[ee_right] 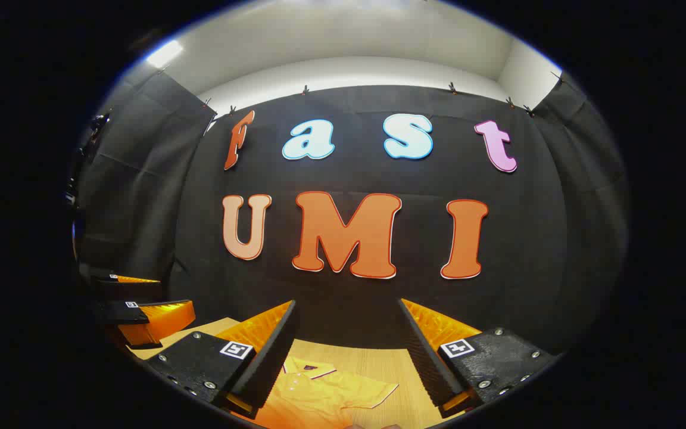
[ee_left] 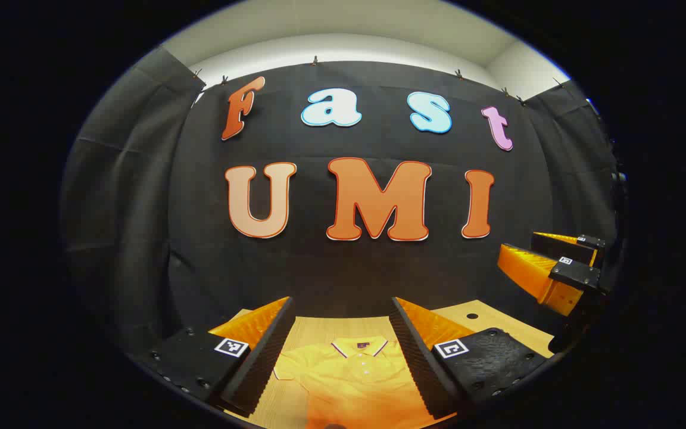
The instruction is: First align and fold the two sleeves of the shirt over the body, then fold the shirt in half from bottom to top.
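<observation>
A yellow polo shirt (ee_left: 352, 375) lies flat on the wooden table (ee_left: 325, 328), collar toward the wall. My left gripper (ee_left: 343, 351) hangs open above it, its fingers either side of the collar and clear of the cloth. In the right gripper view the shirt (ee_right: 319, 393) sits low and left of centre, one short sleeve (ee_right: 373, 390) spread out to the right. My right gripper (ee_right: 349, 357) is open above that sleeve, holding nothing. The right gripper (ee_left: 548, 268) also shows at the right edge of the left gripper view, and the left gripper (ee_right: 140, 313) at the left edge of the right gripper view.
The table ends at the black cloth wall (ee_left: 349, 268) just behind the collar. A small dark hole (ee_left: 471, 316) marks the tabletop to the right of the shirt. Bare wood (ee_right: 396, 363) shows beyond the sleeve.
</observation>
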`<action>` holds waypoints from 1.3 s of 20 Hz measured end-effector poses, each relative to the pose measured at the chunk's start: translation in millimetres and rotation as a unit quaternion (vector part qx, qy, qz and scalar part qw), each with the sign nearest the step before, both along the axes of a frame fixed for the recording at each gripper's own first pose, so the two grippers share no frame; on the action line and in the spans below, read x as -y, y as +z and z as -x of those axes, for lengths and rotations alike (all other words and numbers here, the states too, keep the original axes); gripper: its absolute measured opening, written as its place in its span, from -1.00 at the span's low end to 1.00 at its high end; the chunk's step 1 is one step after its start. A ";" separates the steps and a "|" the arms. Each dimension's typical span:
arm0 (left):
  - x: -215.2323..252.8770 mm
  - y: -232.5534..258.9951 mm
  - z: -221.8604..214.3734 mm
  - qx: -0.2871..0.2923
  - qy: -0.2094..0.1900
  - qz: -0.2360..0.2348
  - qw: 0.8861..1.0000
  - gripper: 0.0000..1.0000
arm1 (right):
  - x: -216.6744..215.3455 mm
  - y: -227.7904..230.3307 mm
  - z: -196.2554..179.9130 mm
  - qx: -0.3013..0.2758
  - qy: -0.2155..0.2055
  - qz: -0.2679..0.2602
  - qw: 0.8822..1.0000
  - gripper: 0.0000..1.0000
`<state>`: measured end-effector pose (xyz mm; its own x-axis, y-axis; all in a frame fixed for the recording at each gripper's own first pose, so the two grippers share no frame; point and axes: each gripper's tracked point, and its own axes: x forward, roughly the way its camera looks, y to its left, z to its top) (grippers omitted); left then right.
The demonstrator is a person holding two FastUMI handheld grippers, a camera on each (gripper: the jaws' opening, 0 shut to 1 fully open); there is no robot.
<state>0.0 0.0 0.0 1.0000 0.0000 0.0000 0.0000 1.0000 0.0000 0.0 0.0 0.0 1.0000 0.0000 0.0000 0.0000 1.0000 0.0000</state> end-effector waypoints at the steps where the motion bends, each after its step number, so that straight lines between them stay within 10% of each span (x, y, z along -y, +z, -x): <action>1: 1.1 -0.5 0.2 -0.001 -0.002 0.003 1.000 0.95 | -1.0 -0.5 1.6 0.001 0.000 0.000 1.000 1.00; 26: -37.8 -11.1 45.3 0.021 -0.038 -0.020 0.999 0.94 | 7.4 -65.9 10.1 -0.119 -0.075 0.010 0.990 0.97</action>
<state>-45.3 37.8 -11.1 0.9963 -0.0766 0.0397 0.0750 0.9963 0.0409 -10.1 -7.4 -65.9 0.9604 -0.1516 -0.2338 0.1467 0.9884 -0.0382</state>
